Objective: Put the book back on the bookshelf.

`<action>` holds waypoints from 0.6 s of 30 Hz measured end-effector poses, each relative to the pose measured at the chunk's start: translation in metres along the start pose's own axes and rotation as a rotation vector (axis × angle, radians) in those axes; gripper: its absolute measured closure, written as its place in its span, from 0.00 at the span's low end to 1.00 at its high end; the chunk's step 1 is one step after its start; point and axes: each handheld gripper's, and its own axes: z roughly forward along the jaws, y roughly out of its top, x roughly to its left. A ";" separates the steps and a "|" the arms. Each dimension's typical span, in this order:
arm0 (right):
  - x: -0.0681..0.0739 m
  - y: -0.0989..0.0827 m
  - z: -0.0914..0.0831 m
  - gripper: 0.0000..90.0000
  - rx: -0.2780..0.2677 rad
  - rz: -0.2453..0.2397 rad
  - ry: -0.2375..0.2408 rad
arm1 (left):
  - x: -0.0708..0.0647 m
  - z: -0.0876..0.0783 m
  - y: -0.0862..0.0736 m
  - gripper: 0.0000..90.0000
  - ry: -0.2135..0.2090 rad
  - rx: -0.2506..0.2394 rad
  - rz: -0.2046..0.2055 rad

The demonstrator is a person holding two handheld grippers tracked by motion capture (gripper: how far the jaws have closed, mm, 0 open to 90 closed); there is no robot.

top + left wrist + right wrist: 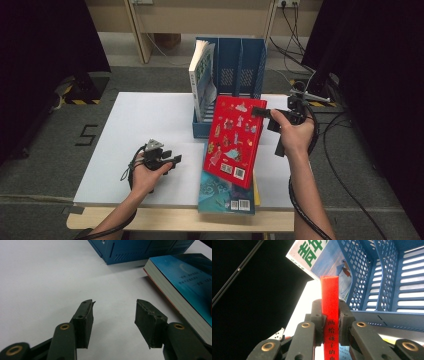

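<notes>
Left side of the white table (140, 120): the left gripper (172, 161) rests low on the bare surface, its jaws standing apart with nothing between them; in the left gripper view the pads (86, 320) frame only white tabletop, and the teal book (185, 282) lies flat off to their right. Centre: that teal book (220, 192) sits at the near table edge, a thin yellow-edged item just under it, too little showing to name. Above it, the red book (235, 142) is raised and tilted, lower edge near the teal cover, upper corner up toward the blue file rack (240, 70). The rack stands at the far edge of the table; a white-covered book (202, 80) leans in its left compartment, and the compartments to the right look empty. Right side: the right gripper (262, 114) is clamped on the red book's upper right corner; the right gripper view shows both pads pressed flat against the red spine (330, 315), which runs straight up between them. Relation that matters: the rack's open slots lie beyond and above the held book, on the right hand's side, so the right hand is much the nearer. Judgement: the book's long axis needs bringing upright and parallel to the dividers before it goes in.
</notes>
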 end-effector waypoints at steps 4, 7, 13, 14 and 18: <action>0.001 0.001 -0.001 0.88 -0.002 -0.003 0.000 | 0.000 0.000 0.001 0.53 0.000 -0.004 0.000; 0.002 0.002 -0.002 0.88 -0.005 -0.004 -0.004 | 0.000 -0.001 0.000 0.53 -0.001 -0.003 0.001; 0.003 0.004 -0.003 0.88 -0.017 -0.013 -0.010 | 0.001 -0.001 0.000 0.53 -0.001 -0.004 -0.001; 0.003 0.004 -0.003 0.88 -0.018 -0.014 -0.011 | 0.001 -0.001 0.000 0.53 0.001 -0.005 -0.001; 0.003 0.006 -0.005 0.88 -0.025 -0.015 -0.014 | 0.001 -0.001 0.000 0.53 0.001 -0.005 -0.002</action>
